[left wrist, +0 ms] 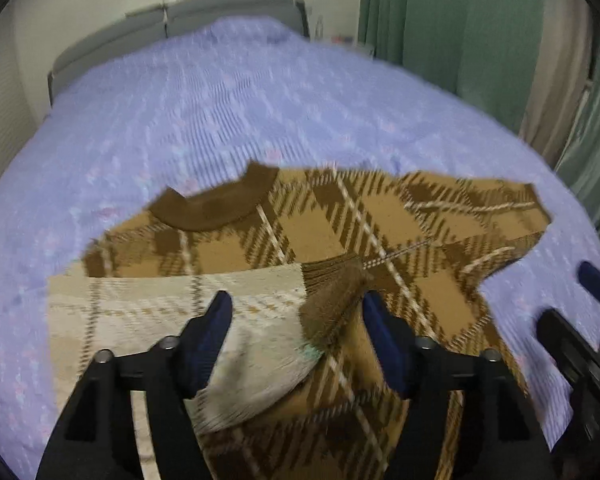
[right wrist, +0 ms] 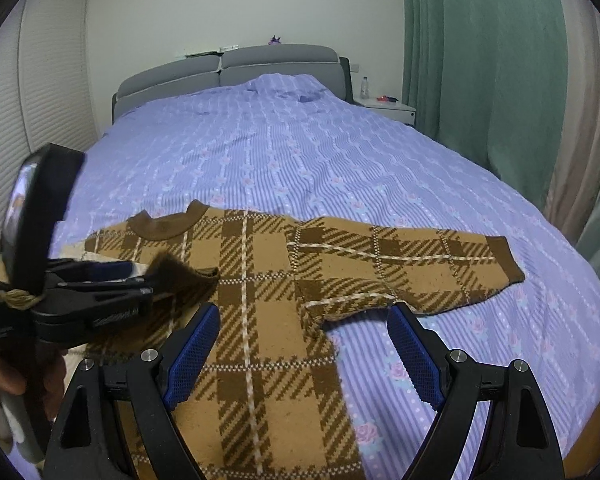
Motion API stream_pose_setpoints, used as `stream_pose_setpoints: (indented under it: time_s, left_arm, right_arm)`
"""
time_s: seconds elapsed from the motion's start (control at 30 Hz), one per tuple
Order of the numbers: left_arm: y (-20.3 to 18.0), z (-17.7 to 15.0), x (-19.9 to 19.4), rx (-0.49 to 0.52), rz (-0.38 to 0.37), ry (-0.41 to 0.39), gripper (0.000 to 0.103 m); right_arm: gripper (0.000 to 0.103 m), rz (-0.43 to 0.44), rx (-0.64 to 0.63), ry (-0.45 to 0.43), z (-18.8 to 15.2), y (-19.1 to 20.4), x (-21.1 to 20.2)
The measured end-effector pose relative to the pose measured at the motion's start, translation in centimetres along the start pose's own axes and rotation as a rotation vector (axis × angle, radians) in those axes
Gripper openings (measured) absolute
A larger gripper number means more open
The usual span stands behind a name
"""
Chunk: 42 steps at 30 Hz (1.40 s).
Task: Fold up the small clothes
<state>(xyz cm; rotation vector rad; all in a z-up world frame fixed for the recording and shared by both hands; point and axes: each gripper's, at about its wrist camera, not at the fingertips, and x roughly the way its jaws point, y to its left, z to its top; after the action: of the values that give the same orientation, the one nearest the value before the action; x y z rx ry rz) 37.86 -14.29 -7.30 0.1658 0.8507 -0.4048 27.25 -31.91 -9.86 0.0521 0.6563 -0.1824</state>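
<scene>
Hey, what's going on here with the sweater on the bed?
A person with a handheld gripper in each hand is folding a brown plaid sweater spread on a purple bedspread. One sleeve already lies folded across the body, its pale inside showing and its brown cuff between the open jaws of the left gripper. The right gripper, also open, hovers near the armpit of the other sleeve, which lies stretched out.

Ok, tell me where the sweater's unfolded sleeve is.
In the right wrist view, the sleeve lies flat on the purple bedspread, stretched right of the sweater body, beyond the right gripper.
</scene>
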Motion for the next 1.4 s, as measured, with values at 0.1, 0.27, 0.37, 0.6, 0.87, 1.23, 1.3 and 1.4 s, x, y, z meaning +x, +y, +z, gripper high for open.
stream_pose_setpoints:
  time_s: [0.1,0.27,0.37,0.6,0.87,1.23,1.3,1.4]
  left_arm:
    - [2.2,-2.2,-4.2,0.007,0.006,-0.1,0.077]
    - [8.1,-7.9,-7.3,0.025,0.166,-0.113,0.075]
    - [11.6,-10.3,-6.9,-0.028,0.201,-0.066,0.063]
    - [15.6,-12.4,-4.7,-0.149,0.202,-0.019,0.048]
    - [16.8,-11.6,-2.3,-0.223,0.183,-0.01,0.045]
    - [17.0,-12.0,-3.5,-0.246,0.206,-0.036,0.041]
    - [16.8,-11.8,-3.8,-0.236,0.213,-0.04,0.041]
    - [16.4,-11.9,-3.5,-0.214,0.251,-0.022,0.041]
  right_arm:
    - [0.086,0.018,0.002,-0.002,-0.1,0.4,-0.1]
    - [0.086,0.093,0.006,0.02,-0.5,2.2,1.3]
    - [0.086,0.156,0.023,0.056,-1.3,3.7,2.8]
    - [0.072,0.252,0.118,0.142,-3.5,5.8,5.7]
    - [0.062,0.343,0.241,0.215,-4.8,6.8,8.0]
    - [0.012,0.305,0.336,0.243,-3.2,6.9,11.4]
    - [0.01,0.321,0.333,0.222,-2.8,6.6,10.8]
    - [0.01,0.292,0.281,0.132,-1.5,6.3,8.5]
